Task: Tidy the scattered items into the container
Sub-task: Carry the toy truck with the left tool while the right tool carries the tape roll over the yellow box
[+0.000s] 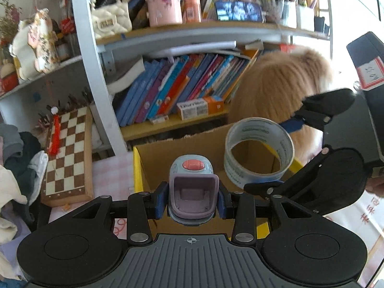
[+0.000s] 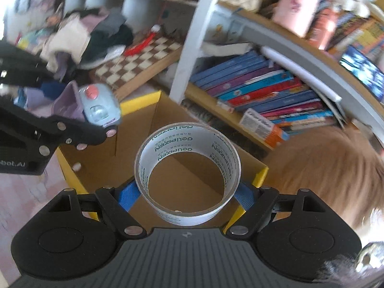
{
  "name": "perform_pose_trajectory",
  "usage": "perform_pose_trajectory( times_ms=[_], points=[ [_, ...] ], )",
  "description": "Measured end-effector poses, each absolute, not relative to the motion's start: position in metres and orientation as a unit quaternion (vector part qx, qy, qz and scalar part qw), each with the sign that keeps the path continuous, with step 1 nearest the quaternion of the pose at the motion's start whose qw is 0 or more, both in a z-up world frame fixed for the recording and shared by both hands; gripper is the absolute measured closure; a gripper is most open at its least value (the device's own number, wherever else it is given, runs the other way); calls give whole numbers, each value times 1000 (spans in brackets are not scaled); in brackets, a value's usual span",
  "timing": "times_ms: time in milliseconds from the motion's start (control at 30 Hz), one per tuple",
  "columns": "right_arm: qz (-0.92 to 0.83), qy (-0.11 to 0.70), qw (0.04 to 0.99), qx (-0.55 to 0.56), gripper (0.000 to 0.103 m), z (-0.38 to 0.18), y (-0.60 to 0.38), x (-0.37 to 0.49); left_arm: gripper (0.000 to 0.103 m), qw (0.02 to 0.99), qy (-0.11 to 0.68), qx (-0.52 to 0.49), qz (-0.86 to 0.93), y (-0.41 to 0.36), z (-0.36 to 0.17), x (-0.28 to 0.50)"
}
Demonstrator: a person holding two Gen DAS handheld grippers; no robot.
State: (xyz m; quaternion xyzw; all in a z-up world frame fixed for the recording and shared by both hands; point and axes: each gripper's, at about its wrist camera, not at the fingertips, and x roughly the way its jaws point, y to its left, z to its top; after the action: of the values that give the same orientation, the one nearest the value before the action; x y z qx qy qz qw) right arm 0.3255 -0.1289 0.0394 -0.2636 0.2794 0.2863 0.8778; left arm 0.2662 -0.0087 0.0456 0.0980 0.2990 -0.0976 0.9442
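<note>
Tape roll point(image 2: 187, 172) and toy point(image 1: 192, 187) hang above box rim point(image 2: 261, 170).

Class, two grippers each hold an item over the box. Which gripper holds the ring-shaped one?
The right gripper: it clamps the hollow tape roll. The left gripper grips a solid grey-and-purple toy with a pink button.

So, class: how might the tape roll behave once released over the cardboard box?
The tape roll is a hollow ring, probably light. Its round rim suggests it may roll after landing. The cardboard box walls should contain it.
</note>
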Motion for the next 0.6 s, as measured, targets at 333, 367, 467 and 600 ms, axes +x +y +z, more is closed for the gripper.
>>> perform_pose_trajectory(
  times_ms=[333,367,467,600],
  points=[
    [339,304,819,-347,22,12,-103,368,64,927,344,117,-96,-12,25,301],
    [344,307,813,-357,22,9,-100,371,64,925,348,119,-98,-12,23,305],
    [359,316,784,-395,22,2,-91,382,64,918,361,124,-103,-11,19,318],
    [370,333,754,-429,22,-10,-83,394,64,909,380,134,-110,-11,12,335]
  ],
)
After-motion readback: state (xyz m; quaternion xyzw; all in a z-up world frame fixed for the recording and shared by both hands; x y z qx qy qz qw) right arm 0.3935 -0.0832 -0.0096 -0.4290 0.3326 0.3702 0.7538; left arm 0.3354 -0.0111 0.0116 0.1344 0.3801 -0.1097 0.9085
